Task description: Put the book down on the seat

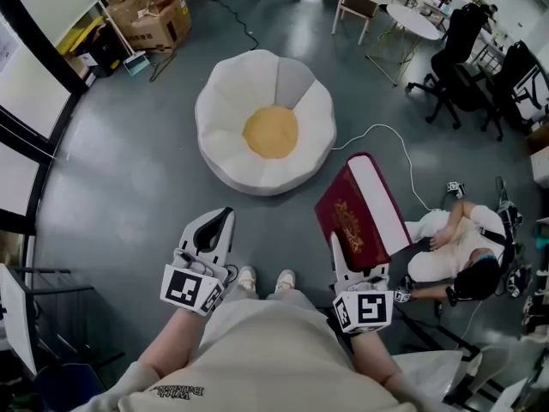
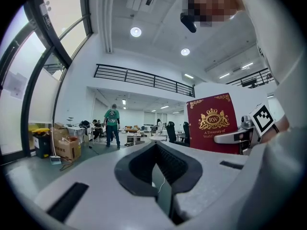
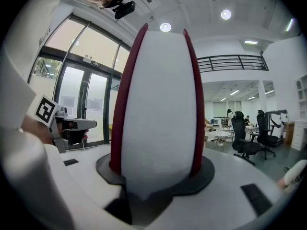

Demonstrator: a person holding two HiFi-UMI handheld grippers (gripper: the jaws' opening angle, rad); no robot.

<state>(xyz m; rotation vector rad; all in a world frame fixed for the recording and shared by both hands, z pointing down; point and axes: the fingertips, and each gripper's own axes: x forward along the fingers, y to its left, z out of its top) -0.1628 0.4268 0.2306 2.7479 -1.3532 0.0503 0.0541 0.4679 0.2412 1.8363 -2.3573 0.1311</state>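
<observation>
A white flower-shaped seat point(image 1: 225, 127) with a yellow centre sits on the grey floor ahead of me. My right gripper point(image 1: 347, 254) is shut on the lower edge of a dark red book point(image 1: 353, 217), which is held upright above the floor to the right of the seat. In the right gripper view the book's white page edge point(image 3: 158, 99) fills the space between the jaws. The left gripper view shows its gold-crested cover point(image 2: 211, 123). My left gripper point(image 1: 221, 217) hovers on the near left side of the seat, jaws shut on nothing point(image 2: 156, 147).
A person sits on the floor at the right point(image 1: 450, 247). A white cable point(image 1: 377, 131) runs across the floor near the seat. Cardboard boxes point(image 1: 159, 15) stand at the far left. Black office chairs point(image 1: 455, 67) and a round white table point(image 1: 412, 20) stand at the far right.
</observation>
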